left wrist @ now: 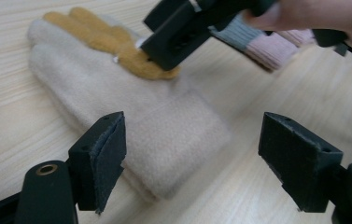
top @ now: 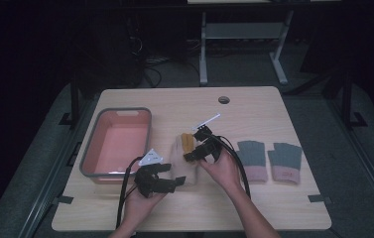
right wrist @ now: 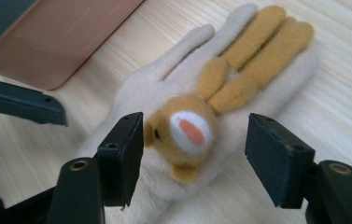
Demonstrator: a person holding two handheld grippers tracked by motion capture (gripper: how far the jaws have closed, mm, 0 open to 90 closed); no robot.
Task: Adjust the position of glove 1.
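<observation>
Both tongs wide open, holding nothing. Left tongs point(left wrist: 190, 158) straddle the cuff of the cream glove point(left wrist: 117, 98), mid-surface toward the near edge. Right tongs point(right wrist: 194, 154) straddle its mustard bunny patch point(right wrist: 187, 130); right gripper view shows the bunny's face, high view doesn't resolve it.
</observation>
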